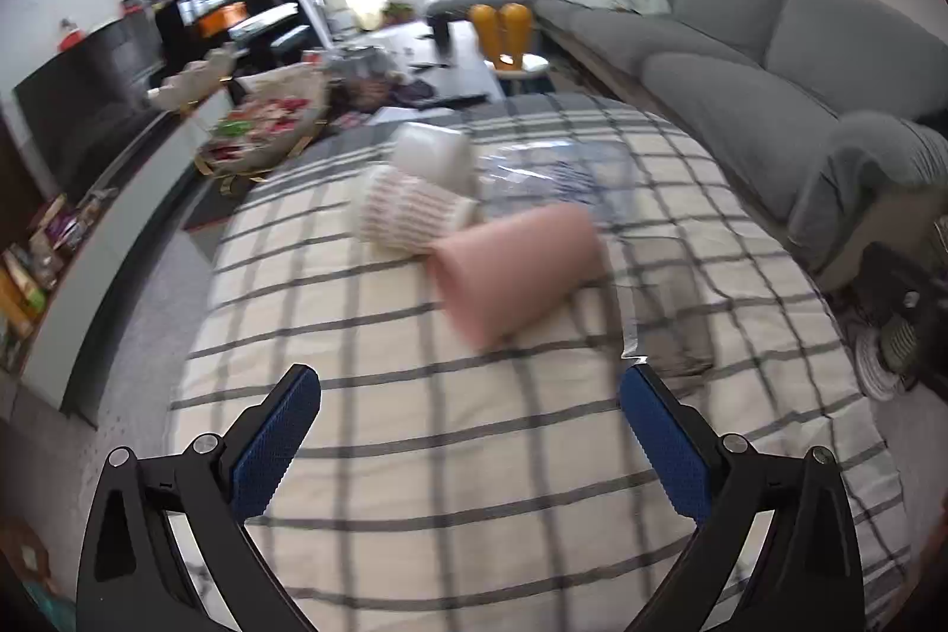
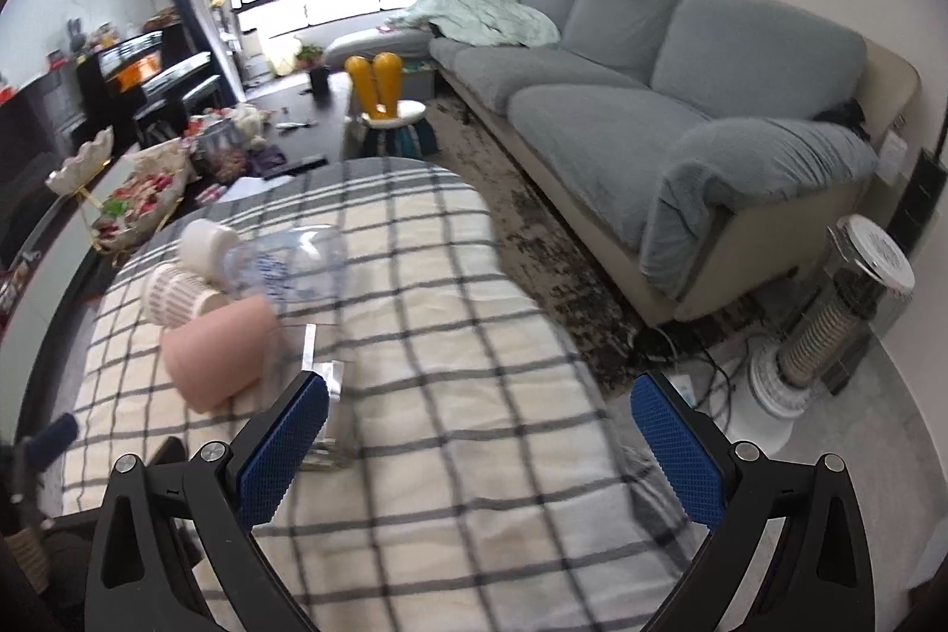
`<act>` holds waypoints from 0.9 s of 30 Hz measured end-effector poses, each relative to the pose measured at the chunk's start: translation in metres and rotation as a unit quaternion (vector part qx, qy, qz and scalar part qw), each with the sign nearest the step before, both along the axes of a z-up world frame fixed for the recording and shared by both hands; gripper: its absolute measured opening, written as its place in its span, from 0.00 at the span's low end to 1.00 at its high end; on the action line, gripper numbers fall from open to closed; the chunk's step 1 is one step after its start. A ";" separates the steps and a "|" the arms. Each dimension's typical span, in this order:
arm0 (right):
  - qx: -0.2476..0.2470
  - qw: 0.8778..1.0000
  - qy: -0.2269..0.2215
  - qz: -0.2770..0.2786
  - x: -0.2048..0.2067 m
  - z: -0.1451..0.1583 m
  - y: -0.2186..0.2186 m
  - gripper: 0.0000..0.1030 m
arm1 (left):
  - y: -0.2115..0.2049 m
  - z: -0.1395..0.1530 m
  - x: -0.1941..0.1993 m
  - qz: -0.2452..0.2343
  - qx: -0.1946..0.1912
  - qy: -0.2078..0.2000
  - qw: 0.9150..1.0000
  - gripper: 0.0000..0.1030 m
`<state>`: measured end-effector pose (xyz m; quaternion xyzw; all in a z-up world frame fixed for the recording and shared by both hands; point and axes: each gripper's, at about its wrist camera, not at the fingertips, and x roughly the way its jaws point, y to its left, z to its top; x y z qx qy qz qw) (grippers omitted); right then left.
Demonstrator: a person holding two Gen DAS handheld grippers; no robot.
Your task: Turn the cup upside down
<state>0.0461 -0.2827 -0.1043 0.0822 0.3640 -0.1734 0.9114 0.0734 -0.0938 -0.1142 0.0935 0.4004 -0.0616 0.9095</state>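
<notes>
A pink cup (image 1: 518,268) lies on its side on the checked tablecloth (image 1: 415,424), just ahead of my left gripper (image 1: 471,395), which is open and empty. It also shows in the right wrist view (image 2: 222,350), to the left of my right gripper (image 2: 480,404), which is open and empty. Behind it lie a patterned white cup (image 1: 409,211), a plain white cup (image 1: 432,152) and a clear plastic cup with blue print (image 1: 551,179), all on their sides. A clear glass (image 2: 326,407) stands by my right gripper's left finger.
A grey sofa (image 2: 652,87) runs along the right wall. A heater (image 2: 829,324) and cables sit on the floor right of the table. A low cabinet with snacks (image 1: 260,128) and a dark TV (image 1: 77,111) are to the left.
</notes>
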 end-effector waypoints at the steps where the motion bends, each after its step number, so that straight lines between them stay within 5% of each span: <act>1: -0.004 1.000 -0.003 0.009 0.005 -0.003 0.012 1.00 | 0.008 0.001 0.000 0.009 0.000 -0.004 1.000 1.00; 10: -0.055 0.998 -0.004 0.030 0.047 -0.048 0.084 0.99 | 0.083 -0.027 0.004 0.112 -0.005 -0.029 0.993 1.00; 19: -0.061 0.998 0.034 -0.013 0.075 -0.103 0.100 0.99 | 0.113 -0.072 0.033 0.159 -0.028 0.011 0.987 1.00; 27: -0.054 0.997 0.050 -0.018 0.084 -0.111 0.094 0.73 | 0.113 -0.087 0.038 0.154 -0.044 0.039 0.986 1.00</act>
